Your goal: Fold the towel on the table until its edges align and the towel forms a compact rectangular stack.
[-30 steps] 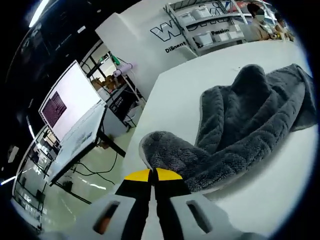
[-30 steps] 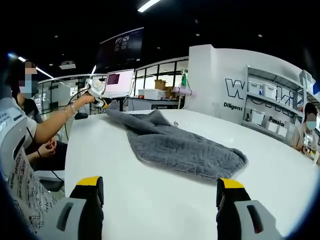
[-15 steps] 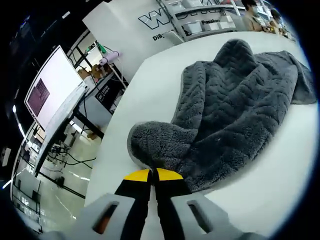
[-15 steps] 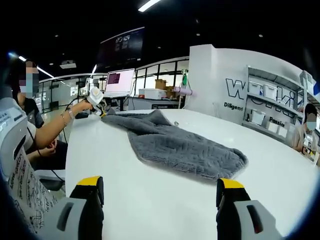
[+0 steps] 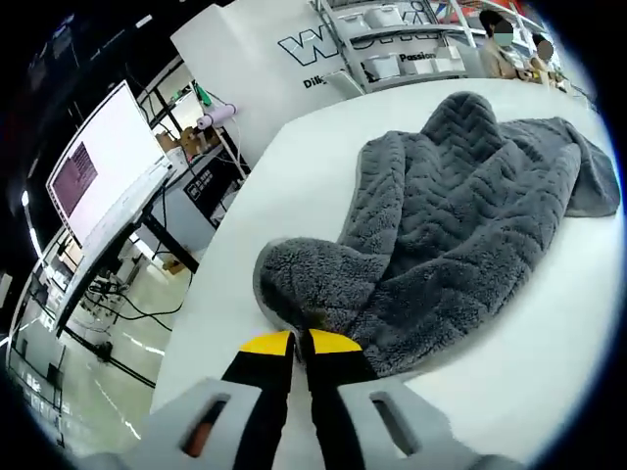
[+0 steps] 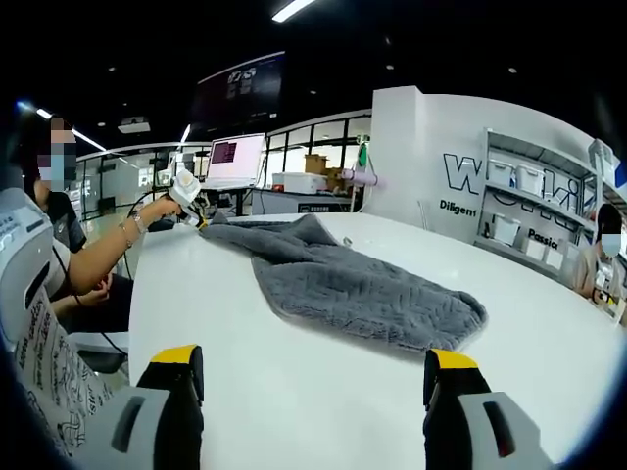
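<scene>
A dark grey towel (image 5: pixel 460 215) lies rumpled across the white table (image 5: pixel 549 382). My left gripper (image 5: pixel 299 342) is shut on the towel's near corner, which bunches up just above the yellow-tipped jaws. In the right gripper view the towel (image 6: pixel 343 284) stretches from the far left corner toward the middle of the table (image 6: pixel 294 392). My right gripper (image 6: pixel 312 364) is open, its jaws wide apart and low over the bare table short of the towel's near end. The left gripper (image 6: pixel 188 196) shows far off at the towel's far corner, held by a person's hand.
A person (image 6: pixel 59 235) sits at the table's left side. A monitor (image 5: pixel 103 166) stands beyond the table edge. A white wall with lettering (image 6: pixel 470 186) and shelves with bins (image 6: pixel 519 235) stand at the back. Another person (image 6: pixel 602 255) is at the far right.
The left gripper has come down with the towel corner from raised to near the table, so the towel now lies flatter. The right gripper has stayed still and open.
</scene>
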Available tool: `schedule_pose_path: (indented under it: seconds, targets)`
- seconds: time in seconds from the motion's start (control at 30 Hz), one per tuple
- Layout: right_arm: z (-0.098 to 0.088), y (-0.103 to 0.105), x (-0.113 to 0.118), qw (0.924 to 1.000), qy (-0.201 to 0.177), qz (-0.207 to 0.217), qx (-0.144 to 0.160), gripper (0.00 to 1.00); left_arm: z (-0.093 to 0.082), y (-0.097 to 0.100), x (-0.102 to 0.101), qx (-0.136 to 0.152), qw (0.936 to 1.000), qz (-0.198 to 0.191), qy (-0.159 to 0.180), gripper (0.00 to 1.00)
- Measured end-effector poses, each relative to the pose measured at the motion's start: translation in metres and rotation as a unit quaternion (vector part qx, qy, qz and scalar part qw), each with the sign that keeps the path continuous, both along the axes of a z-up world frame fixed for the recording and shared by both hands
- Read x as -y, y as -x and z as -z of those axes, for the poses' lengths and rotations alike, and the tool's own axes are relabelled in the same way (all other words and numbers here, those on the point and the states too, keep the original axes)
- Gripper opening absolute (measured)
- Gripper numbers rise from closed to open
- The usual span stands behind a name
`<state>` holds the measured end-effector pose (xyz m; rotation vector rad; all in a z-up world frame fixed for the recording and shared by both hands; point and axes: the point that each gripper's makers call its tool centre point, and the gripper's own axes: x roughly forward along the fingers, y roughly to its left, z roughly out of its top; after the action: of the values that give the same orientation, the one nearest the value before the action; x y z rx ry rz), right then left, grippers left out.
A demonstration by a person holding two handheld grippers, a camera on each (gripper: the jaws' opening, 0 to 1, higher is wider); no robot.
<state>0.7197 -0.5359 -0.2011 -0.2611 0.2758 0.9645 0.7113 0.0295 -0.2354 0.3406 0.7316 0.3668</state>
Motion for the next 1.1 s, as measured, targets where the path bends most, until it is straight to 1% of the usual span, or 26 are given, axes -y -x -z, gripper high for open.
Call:
schedule_pose_path:
  seconds: [0.13,0.2,0.27,0.3,0.37,0.47,0.5,0.53,0.63,0.73,0.83,0.93,0.97,1.03,1.1]
  targets:
    - [0.002,0.002,-0.003,1.0,0.003,-0.007,-0.003,0.97,-0.008,0.004,-0.002,0.01,0.9999,-0.005,0.0,0.2]
    - [0.001,0.002,-0.004,1.0,0.003,-0.007,-0.003,0.97,-0.012,0.005,0.001,0.018,0.9998,-0.001,0.006,0.21]
    - [0.0,0.001,-0.003,1.0,0.001,-0.005,-0.002,0.97,-0.018,0.005,0.008,0.036,0.999,0.009,0.023,0.22]
    - [-0.001,0.0,-0.003,1.0,0.0,-0.004,-0.001,0.97,-0.021,0.006,0.013,0.042,0.9986,0.013,0.03,0.25]
    - [0.0,-0.001,-0.003,1.0,-0.001,-0.003,-0.002,0.97,-0.024,0.007,0.018,0.047,0.9981,0.021,0.032,0.28]
    - [0.001,0.0,-0.005,1.0,0.0,-0.004,-0.004,0.97,-0.026,0.008,0.03,0.053,0.9973,0.033,0.038,0.43]
    - [0.001,0.0,-0.005,1.0,0.001,-0.006,-0.005,0.97,-0.027,0.008,0.035,0.059,0.9964,0.038,0.049,0.5]
    - [0.002,0.0,-0.005,1.0,0.002,-0.006,-0.005,0.97,-0.028,0.008,0.038,0.064,0.9957,0.039,0.054,0.54]
    - [0.001,0.001,-0.004,1.0,0.003,-0.005,-0.005,0.97,-0.032,0.01,0.047,0.072,0.9944,0.047,0.061,0.63]
    - [0.0,0.0,-0.001,1.0,0.001,0.0,-0.004,0.97,-0.033,0.01,0.059,0.072,0.9923,0.062,0.08,0.73]
    - [0.0,-0.001,0.0,1.0,0.001,0.003,-0.004,0.97,-0.037,0.01,0.075,0.083,0.9883,0.083,0.097,0.79]
    - [0.001,0.0,0.0,1.0,0.001,0.004,-0.005,0.97,-0.041,0.01,0.089,0.089,0.9858,0.098,0.102,0.84]
    - [0.001,0.0,0.0,1.0,0.002,0.004,-0.005,0.97,-0.041,0.009,0.096,0.09,0.9845,0.111,0.102,0.85]
    - [0.001,0.001,-0.001,1.0,0.002,0.003,-0.005,0.97,-0.038,0.007,0.102,0.09,0.983,0.117,0.109,0.9]
    - [0.001,0.002,-0.001,1.0,0.002,0.003,-0.004,0.97,-0.032,0.006,0.112,0.084,0.9813,0.13,0.115,0.93]
